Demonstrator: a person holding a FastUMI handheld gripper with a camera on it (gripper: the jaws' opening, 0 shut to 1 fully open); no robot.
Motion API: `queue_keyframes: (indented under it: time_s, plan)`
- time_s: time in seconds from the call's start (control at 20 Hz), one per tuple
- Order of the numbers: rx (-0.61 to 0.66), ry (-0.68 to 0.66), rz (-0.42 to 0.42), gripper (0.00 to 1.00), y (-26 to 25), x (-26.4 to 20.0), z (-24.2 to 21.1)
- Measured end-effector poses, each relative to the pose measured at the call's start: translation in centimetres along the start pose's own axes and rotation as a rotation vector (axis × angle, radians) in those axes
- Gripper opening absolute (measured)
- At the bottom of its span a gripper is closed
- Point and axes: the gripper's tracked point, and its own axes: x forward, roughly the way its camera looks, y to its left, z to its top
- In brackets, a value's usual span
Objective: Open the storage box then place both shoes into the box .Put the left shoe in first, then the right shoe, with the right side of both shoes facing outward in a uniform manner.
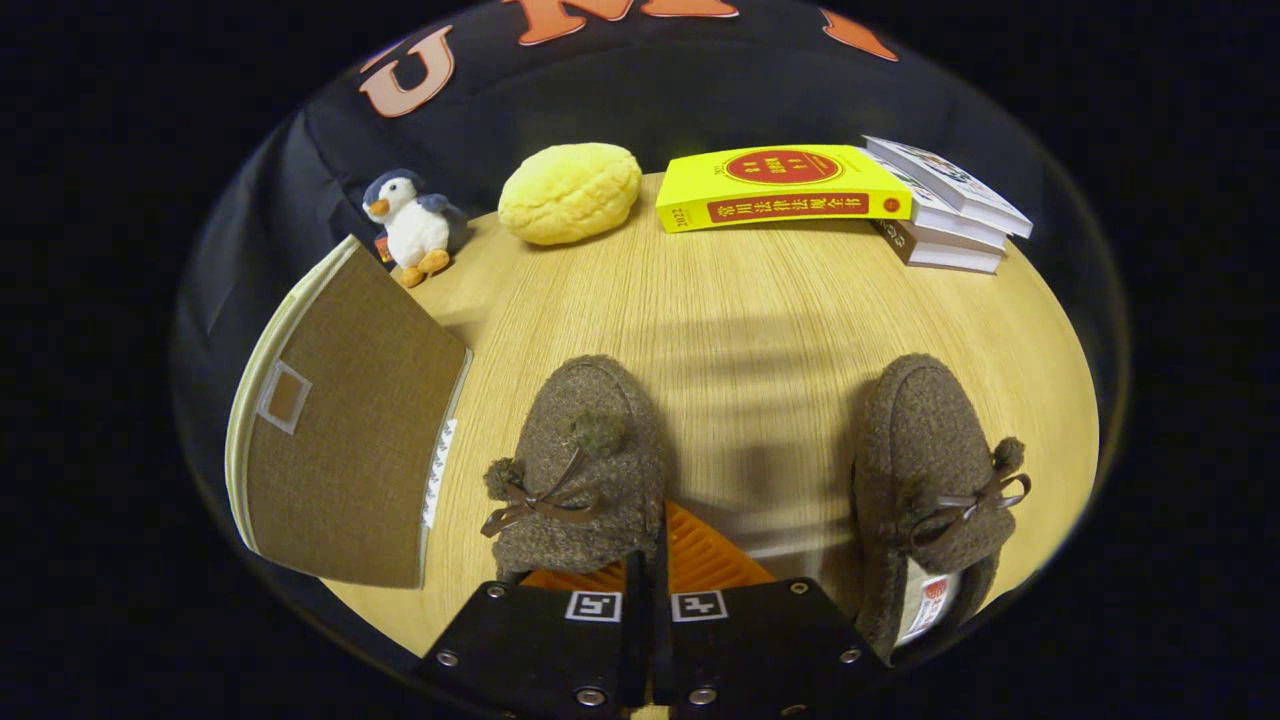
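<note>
Hovering with fingers (648, 585) pressed together and empty just behind the near shoe (580, 470), toe pointing away, storage box (340, 420) lying closed to that shoe's left.

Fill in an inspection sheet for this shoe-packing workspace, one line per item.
Surface: light wooden table.
Job's things: brown fabric storage box, closed, beside two fuzzy brown slippers; left one just ahead of the fingers, right one apart.
Clutter: plush penguin, yellow bread-shaped cushion, yellow book, stacked books.
Gripper: fingers close together, holding nothing.
Cables: nothing seen.
Surroundings: black cloth wall.
</note>
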Motion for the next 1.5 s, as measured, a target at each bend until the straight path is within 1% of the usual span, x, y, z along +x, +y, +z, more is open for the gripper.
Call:
queue_keyframes:
  time_s: [0.2,0.3,0.5,0.6,0.7,0.95,1.05,1.25,1.5]
  plan:
    - [0.049,-0.044,0.025,0.04,3.1,-3.5,3.1]
    - [0.045,-0.069,0.026,0.04,4.9,-6.2,5.0]
    - [0.034,-0.128,0.053,0.03,9.7,-11.1,8.8]
    - [0.039,-0.143,0.089,0.04,12.9,-12.8,10.3]
    - [0.037,-0.149,0.129,0.04,16.1,-13.5,11.2]
    - [0.029,-0.101,0.173,0.04,23.8,-11.4,10.8]
    - [0.021,-0.073,0.174,0.04,26.0,-10.0,10.0]
    - [0.007,-0.013,0.143,0.04,28.4,-6.6,7.8]
    - [0.013,0.074,0.071,0.04,29.5,-1.5,5.8]
